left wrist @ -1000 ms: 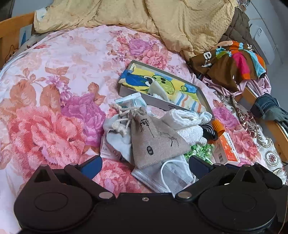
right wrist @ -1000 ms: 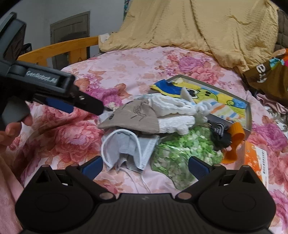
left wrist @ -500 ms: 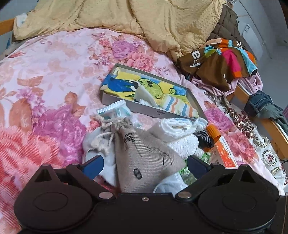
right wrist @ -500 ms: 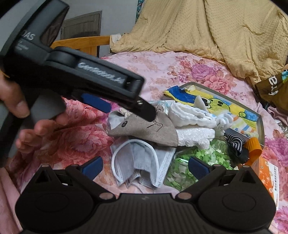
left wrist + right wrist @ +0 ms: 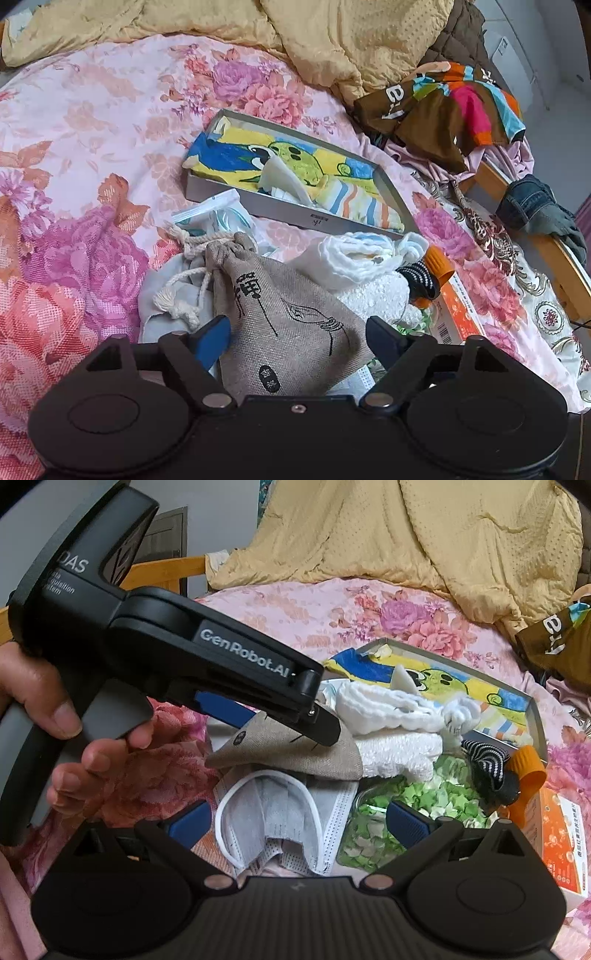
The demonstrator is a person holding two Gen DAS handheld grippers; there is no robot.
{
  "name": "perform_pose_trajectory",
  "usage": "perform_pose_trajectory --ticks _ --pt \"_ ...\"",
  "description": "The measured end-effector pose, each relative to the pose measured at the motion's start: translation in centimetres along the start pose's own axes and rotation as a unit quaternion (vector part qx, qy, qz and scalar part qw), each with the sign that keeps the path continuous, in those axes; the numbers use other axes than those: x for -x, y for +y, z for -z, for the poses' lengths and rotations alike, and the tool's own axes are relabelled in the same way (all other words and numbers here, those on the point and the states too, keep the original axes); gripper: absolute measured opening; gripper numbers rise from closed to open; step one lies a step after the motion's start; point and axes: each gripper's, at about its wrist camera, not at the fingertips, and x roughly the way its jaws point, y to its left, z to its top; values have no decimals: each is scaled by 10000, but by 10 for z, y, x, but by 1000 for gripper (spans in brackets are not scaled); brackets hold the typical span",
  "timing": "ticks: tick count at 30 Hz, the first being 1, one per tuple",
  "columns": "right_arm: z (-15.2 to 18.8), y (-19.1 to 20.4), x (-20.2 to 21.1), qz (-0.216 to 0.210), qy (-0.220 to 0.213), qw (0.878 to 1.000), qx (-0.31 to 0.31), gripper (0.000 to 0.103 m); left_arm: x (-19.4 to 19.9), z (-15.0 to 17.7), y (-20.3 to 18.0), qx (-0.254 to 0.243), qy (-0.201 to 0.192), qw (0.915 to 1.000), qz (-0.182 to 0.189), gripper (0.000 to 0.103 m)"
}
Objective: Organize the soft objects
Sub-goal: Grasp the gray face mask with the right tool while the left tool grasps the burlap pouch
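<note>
Linen drawstring pouch (image 5: 291,332) sits right between my left gripper (image 5: 297,334) fingers, its neck and cord pointing to 11 o'clock. The jaws have just been closing around it but I see them still apart, the blue pads beside the cloth, not pressing. My right gripper (image 5: 297,821) hangs wide open over the grey face mask (image 5: 284,823), with the bag of green paper stars (image 5: 417,797) at 2 o'clock.
</note>
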Motion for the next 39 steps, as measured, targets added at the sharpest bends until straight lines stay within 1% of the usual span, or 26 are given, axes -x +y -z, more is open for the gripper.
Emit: perform_pose_trajectory --ticks 2,5,8,12,16,18,20,21,23,26,27,28,29,30,31,32,33,34,36,39 --pt "0 1 -3 10 28 10000 39 102 -4 0 2 38 65 10000 -33 79" --pt "2 3 -7 30 86 9999 119 97 -7 -2 7 181 108 9998 -26 78" --pt "4 9 -9 68 92 9996 258 97 -10 -5 11 294 133 9995 -19 76" --pt "6 20 -10 98 68 9983 579 92 -15 -5 14 339 199 9991 -144 78" --pt "10 31 -15 182 136 9956 905 86 -17 -6 11 192 227 9994 -178 76" --pt "11 34 -17 179 151 9949 978 84 -17 -5 11 149 233 9994 -208 72" --pt "11 36 -18 197 144 9943 1039 80 -17 -5 11 141 227 9993 -244 63" --pt "11 37 -18 207 135 9939 1071 77 -17 -5 12 159 227 9993 -261 60" --pt "12 39 -18 212 130 9935 1115 73 -17 -5 14 205 228 9992 -266 49" --pt "12 41 -20 164 191 9933 1124 63 -17 -4 15 240 252 9992 -218 38" --pt "12 41 -20 155 209 9933 1122 60 -17 -4 16 254 252 9992 -203 36" --pt "13 41 -19 154 221 9933 1124 59 -16 -5 16 268 254 9992 -180 32" --pt "13 41 -19 151 223 9933 1122 55 -16 -5 16 286 249 9992 -156 27" --pt "13 41 -18 148 220 9934 1113 50 -15 -5 16 311 237 9991 -139 25" --pt "13 40 -18 155 218 9935 1106 47 -14 -5 16 332 230 9991 -120 21" --pt "10 37 -20 161 218 9935 1103 41 -12 -6 16 355 203 9991 -93 18" --pt "10 36 -20 159 214 9937 1086 35 -10 -7 17 377 166 9991 -84 17" --pt "10 35 -19 140 213 9942 1046 32 -8 -8 17 402 129 9991 -75 15" --pt "9 33 -17 100 230 9951 960 22 -3 -10 18 462 50 9989 -52 12" --pt "8 30 -13 85 198 9958 894 14 5 -11 20 525 -75 9986 -31 11"
